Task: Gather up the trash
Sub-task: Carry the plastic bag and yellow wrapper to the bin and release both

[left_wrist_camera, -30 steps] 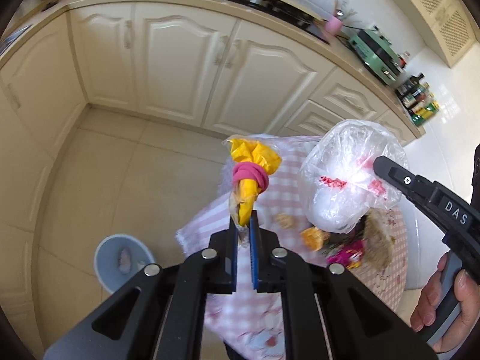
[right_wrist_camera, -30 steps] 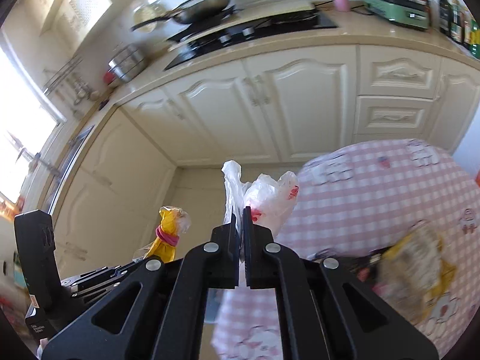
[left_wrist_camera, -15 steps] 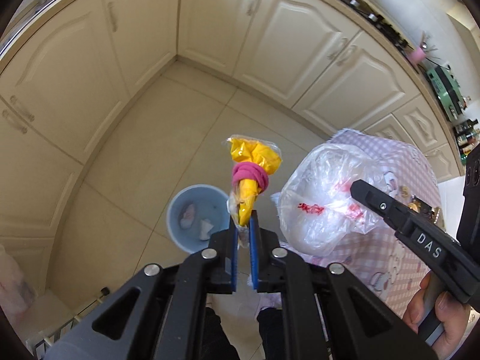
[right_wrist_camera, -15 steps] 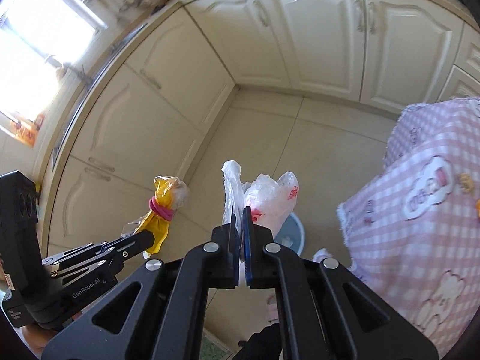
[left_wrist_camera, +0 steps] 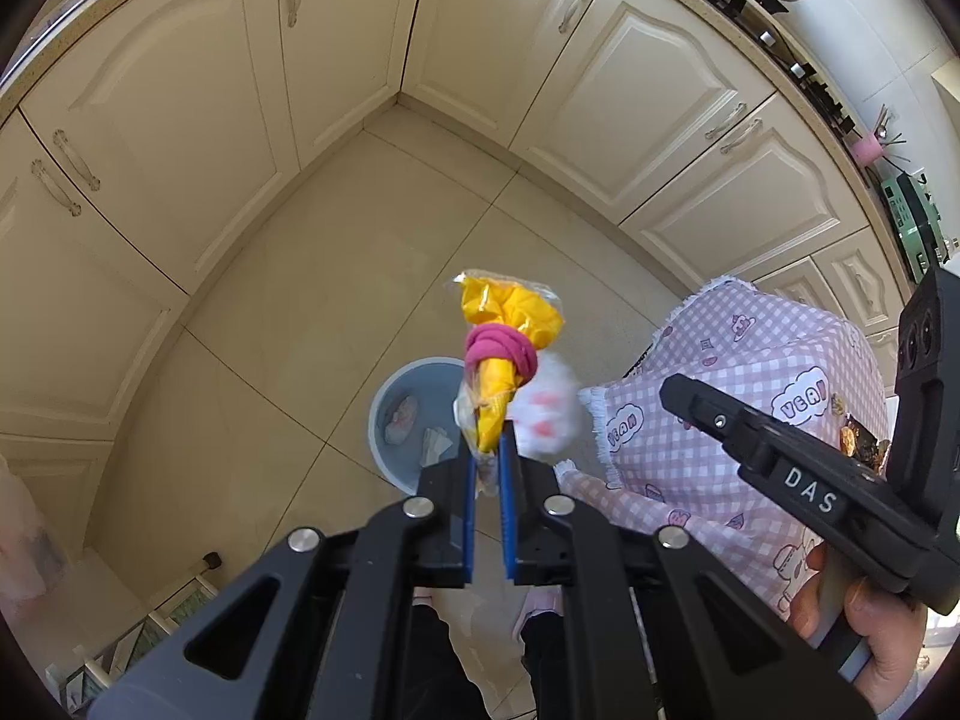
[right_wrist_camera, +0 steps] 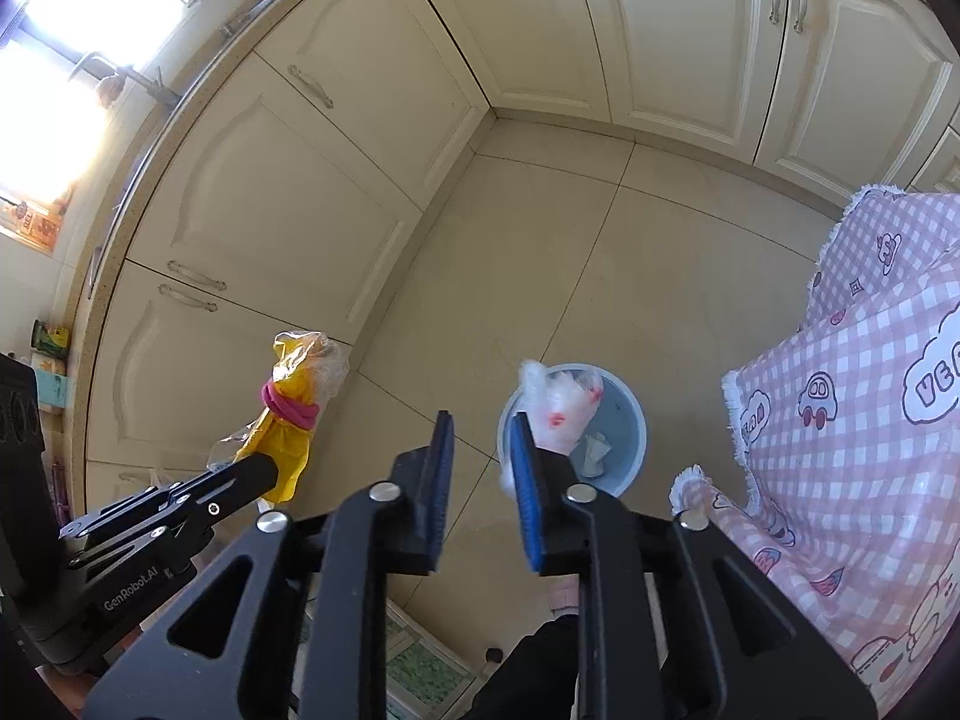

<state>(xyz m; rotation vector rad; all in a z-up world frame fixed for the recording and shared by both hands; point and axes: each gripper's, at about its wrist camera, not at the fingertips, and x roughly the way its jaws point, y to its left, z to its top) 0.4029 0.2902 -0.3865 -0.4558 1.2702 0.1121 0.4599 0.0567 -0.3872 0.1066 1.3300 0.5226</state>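
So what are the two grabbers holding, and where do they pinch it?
The left gripper pinches the yellow wrapper bundle by its narrow bottom tip. The right gripper is open, holding nothing; the clear plastic bag is loose over the blue bin.

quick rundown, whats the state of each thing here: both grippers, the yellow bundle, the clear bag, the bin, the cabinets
left gripper: shut on the yellow bundle
right gripper: open, holding nothing
yellow bundle: held upright, tied with a pink band
clear bag: loose, blurred, above the bin
bin: on the floor, lidless, some trash inside
cabinet doors: all closed
checked tablecloth: draped over the table edge
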